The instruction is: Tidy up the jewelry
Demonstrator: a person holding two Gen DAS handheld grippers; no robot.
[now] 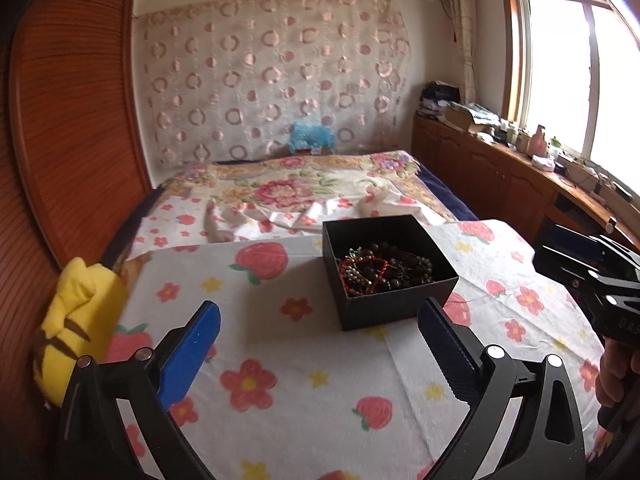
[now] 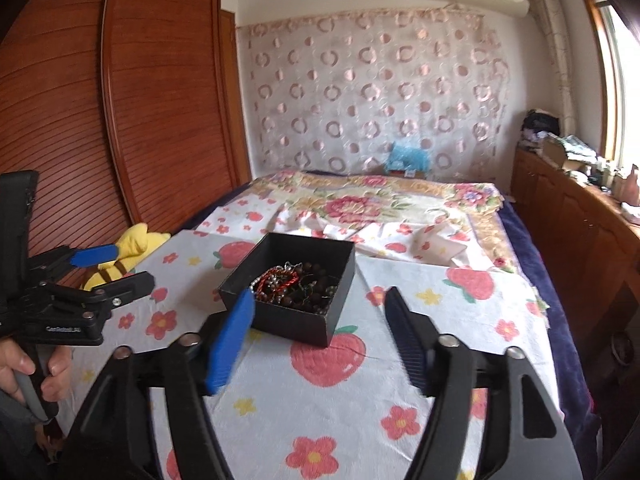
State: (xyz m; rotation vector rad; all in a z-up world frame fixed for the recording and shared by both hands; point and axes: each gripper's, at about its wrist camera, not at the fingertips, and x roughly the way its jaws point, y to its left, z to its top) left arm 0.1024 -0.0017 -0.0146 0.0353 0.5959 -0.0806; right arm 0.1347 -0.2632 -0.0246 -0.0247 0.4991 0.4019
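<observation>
Both tongs (image 1: 320,322) (image 2: 320,322) spread wide and empty, black jewelry box (image 1: 390,270) just beyond their tips.

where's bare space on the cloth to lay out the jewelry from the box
The widest free patch of the strawberry cloth lies in front of the black box, toward the open left gripper. More room lies left of the box, bordered by the yellow plush toy. Right of the box is narrower. The box itself is crowded with tangled beads.

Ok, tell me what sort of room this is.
A bedroom, most likely: a bed with a floral blanket, a slatted wooden wardrobe beside it, and a yellow plush toy. The jewelry box sits on a strawberry-print cloth.
</observation>
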